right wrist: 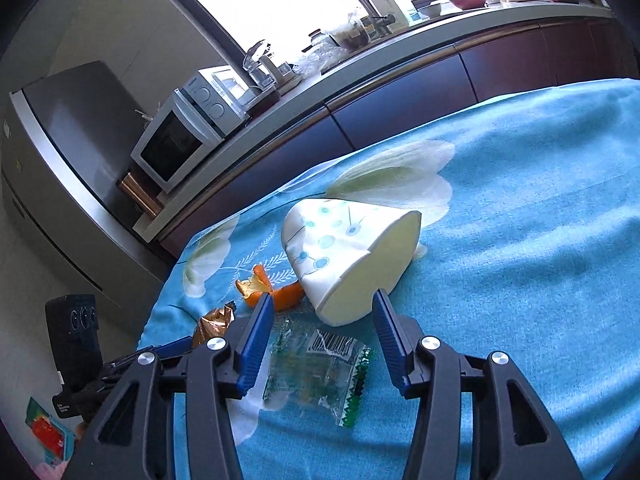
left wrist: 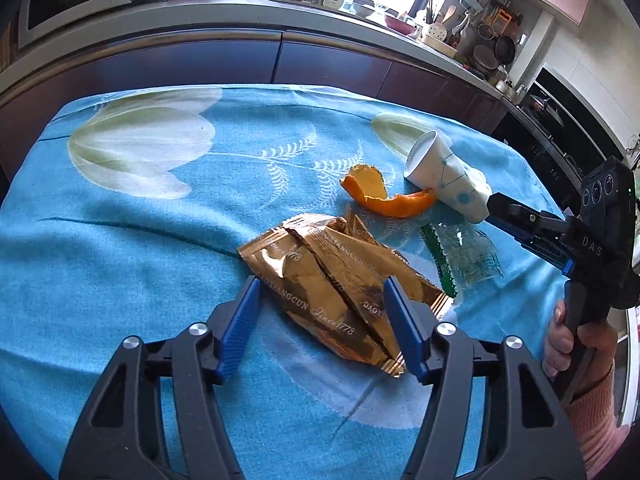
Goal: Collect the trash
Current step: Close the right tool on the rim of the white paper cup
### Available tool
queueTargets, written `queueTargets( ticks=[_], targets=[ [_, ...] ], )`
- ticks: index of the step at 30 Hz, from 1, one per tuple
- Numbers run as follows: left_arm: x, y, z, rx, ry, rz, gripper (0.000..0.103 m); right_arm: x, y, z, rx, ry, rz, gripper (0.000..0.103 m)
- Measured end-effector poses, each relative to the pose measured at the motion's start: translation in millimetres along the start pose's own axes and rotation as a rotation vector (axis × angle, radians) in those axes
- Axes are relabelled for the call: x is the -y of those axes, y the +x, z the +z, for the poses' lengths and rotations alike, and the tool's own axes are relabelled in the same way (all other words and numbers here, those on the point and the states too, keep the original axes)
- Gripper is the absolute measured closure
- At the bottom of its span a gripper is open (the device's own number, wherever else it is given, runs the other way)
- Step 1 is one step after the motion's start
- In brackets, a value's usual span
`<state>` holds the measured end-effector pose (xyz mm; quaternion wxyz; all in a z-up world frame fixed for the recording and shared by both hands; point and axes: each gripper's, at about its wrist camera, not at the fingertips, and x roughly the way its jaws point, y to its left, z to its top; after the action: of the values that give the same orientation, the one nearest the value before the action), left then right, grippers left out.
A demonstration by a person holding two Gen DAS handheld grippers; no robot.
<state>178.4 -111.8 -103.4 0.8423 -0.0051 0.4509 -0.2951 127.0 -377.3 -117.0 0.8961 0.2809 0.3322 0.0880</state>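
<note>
Two hand-held grippers poised over table litter, each set up for a separate pickup.

Nearest, the left gripper [left wrist: 320, 304] stands with jaws spread, straddling the gold wrapper [left wrist: 332, 280], whose crumpled middle lies between the pads without visible pressure, apparently placed for a closing pinch. The right gripper [right wrist: 322, 326] likewise has jaws spread; a clear wrapper [right wrist: 316, 372] lies flat just below and between them, while the tipped paper cup [right wrist: 344, 256] rests just beyond the tips, base toward the jaws. An orange peel [left wrist: 380, 196] lies farther out, beside the cup, on the blue cloth [left wrist: 120, 240].
</note>
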Motion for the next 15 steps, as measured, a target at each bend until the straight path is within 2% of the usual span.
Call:
queueTargets(
  ticks=[2,4,6,8,10,13,15],
  targets=[
    [4,1,0,0.002,0.012,0.011,0.054,1,1,2,0.0,0.008,0.014,0.054],
    [6,3,0,-0.002,0.022,0.016,0.069,2,3,5,0.002,0.006,0.014,0.056],
    [9,4,0,-0.004,0.036,0.036,0.079,2,5,6,0.002,0.006,0.02,0.064],
    [11,5,0,-0.006,0.041,0.037,0.083,2,7,6,-0.004,0.009,0.027,0.073],
    [12,5,0,-0.01,0.041,0.033,0.093,2,8,6,-0.003,0.009,0.03,0.085],
    [12,7,-2,-0.013,0.041,0.032,0.1,1,6,5,0.005,0.004,0.036,0.093],
    [12,6,-3,-0.013,0.036,0.022,0.1,0,3,5,0.015,-0.003,0.043,0.095]
  ],
)
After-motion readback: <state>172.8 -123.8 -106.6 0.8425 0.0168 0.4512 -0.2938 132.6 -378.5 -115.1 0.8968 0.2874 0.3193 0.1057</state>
